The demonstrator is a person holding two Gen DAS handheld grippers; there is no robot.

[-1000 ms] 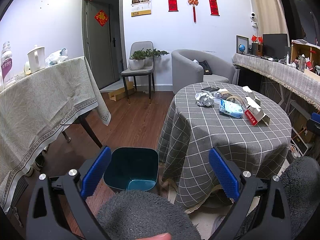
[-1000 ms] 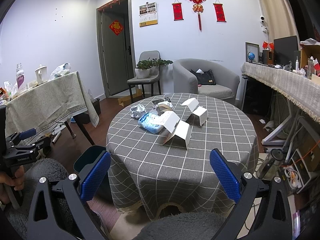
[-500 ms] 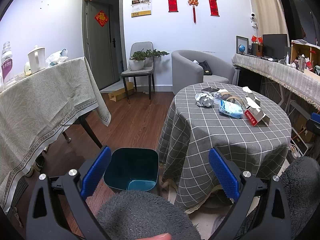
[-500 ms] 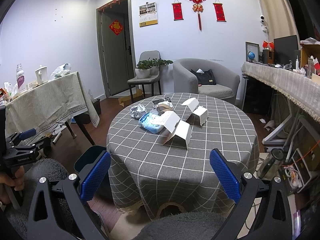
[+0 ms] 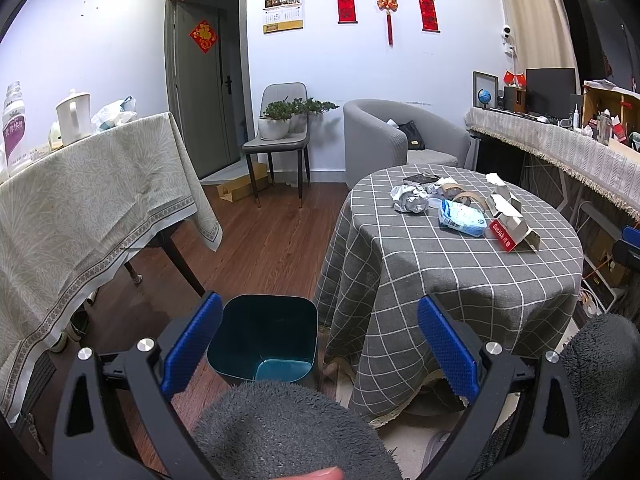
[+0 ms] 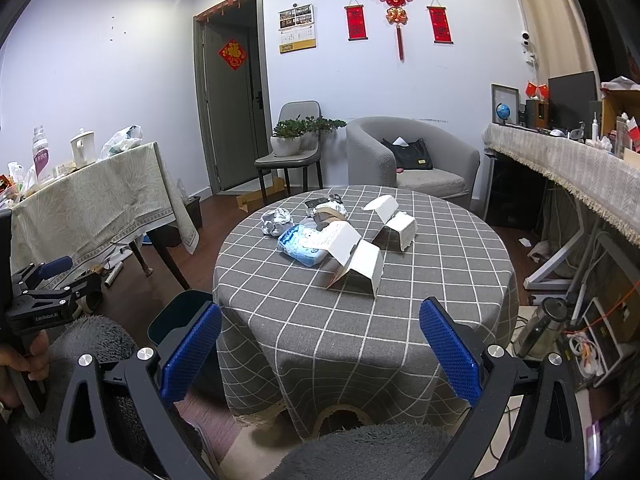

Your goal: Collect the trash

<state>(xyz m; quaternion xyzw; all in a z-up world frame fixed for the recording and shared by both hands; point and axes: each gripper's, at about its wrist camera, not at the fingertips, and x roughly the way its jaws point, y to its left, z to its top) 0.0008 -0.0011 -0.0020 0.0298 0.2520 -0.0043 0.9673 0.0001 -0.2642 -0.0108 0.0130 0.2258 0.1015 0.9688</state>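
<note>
With my left gripper and right gripper both spread wide and empty, the trash sits mid-table well away from the bin on the floor, so I judge light, crumpled scraps may slip during transfer.

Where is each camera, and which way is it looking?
Left wrist: on the open left gripper, low, facing the teal bin and round table; fuzzy grey sleeve shows.
Right wrist: on the open right gripper, facing the table head-on; the left gripper shows too.
Both see the crumpled foil.
</note>
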